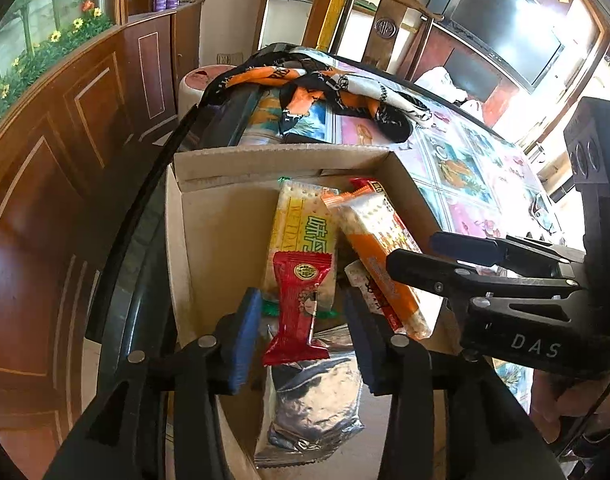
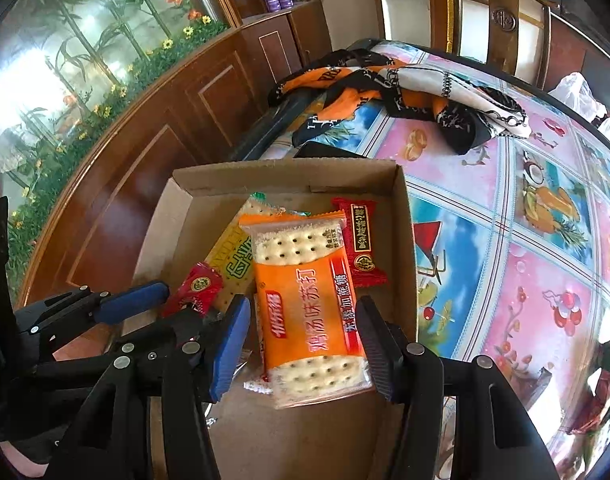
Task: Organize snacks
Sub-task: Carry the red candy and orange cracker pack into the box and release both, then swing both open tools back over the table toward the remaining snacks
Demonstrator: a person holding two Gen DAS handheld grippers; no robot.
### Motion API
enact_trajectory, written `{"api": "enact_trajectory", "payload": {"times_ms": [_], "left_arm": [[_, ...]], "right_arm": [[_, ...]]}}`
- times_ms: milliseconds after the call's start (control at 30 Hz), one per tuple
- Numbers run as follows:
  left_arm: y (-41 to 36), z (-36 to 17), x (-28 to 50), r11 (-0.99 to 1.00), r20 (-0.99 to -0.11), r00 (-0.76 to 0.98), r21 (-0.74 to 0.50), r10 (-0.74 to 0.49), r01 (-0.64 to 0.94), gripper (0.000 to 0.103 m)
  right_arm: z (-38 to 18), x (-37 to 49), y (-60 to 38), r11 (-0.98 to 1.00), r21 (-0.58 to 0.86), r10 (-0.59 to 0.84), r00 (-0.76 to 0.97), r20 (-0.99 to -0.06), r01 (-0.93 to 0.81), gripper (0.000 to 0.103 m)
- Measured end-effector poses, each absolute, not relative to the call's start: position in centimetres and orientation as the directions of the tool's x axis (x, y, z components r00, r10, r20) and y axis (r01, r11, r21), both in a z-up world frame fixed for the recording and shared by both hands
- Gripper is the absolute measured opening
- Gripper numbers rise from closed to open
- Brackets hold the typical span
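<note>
Left tongs (image 1: pixel 301 336) parted around small red snack (image 1: pixel 299 308), pads not pressing it, likely dropping it into cardboard box (image 1: pixel 281 160). Right tongs (image 2: pixel 305 344) straddle orange cracker pack (image 2: pixel 309 300); squeezing or not, can't tell.

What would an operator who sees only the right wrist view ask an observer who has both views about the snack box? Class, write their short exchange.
Operator: Is the left gripper squeezing that small red pack?
Observer: No. The left gripper stands open. The red pack sits between its fingers with a gap on each side.
Operator: Is there anything under it that I cannot see?
Observer: Yes. A silver foil pack lies beneath the red pack, at the near end of the box.
</note>
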State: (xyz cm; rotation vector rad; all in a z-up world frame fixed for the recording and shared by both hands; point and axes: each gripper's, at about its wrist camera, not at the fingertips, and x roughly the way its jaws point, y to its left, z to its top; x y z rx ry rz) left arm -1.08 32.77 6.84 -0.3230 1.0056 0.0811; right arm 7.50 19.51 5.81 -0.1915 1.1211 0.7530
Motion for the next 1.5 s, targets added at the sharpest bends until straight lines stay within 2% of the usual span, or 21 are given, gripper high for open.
{"api": "enact_trajectory", "payload": {"times_ms": [467, 567, 733, 867, 1000, 1200, 1500], "left_arm": [[30.6, 9.2, -2.6, 0.950, -0.809, 0.581, -0.244, -0.090, -0.193, 0.044], [29.6, 9.9, -2.9, 0.955, -0.802, 0.590, -0.240, -0.092, -0.177, 0.044], [27.6, 10.6, -3.3, 0.960, -0.799, 0.592, -0.238, -0.107, -0.148, 0.044], [25.4, 10.9, -3.4, 0.967, -0.801, 0.586, -0.231, -0.126, -0.108, 0.044], [22.7, 11.2, -3.4, 0.973, -0.802, 0.579, -0.222, -0.149, -0.057, 0.044], [17.8, 11.7, -3.0, 0.977, -0.803, 0.565, -0.208, -0.191, 0.034, 0.044], [11.4, 12.0, -2.4, 0.971, -0.810, 0.536, -0.192, -0.240, 0.144, 0.044]], "right_arm": [[7.8, 5.8, 15.9, 0.761, 0.291, 0.499, 0.236, -0.834, -0.580, 0.060], [8.3, 5.5, 13.8, 0.772, 0.354, 0.530, 0.229, -0.816, -0.527, 0.060], [8.4, 5.8, 8.1, 0.773, 0.524, 0.608, 0.179, -0.774, -0.358, 0.066], [8.7, 5.5, 2.2, 0.760, 0.614, 0.649, 0.188, -0.737, -0.214, 0.081], [8.5, 4.6, -4.9, 0.724, 0.688, 0.675, 0.253, -0.693, -0.048, 0.086], [7.2, 1.9, -15.8, 0.644, 0.745, 0.657, 0.373, -0.655, 0.173, 0.088], [6.0, -2.9, -28.0, 0.470, 0.814, 0.598, 0.555, -0.579, 0.342, 0.089]]}}
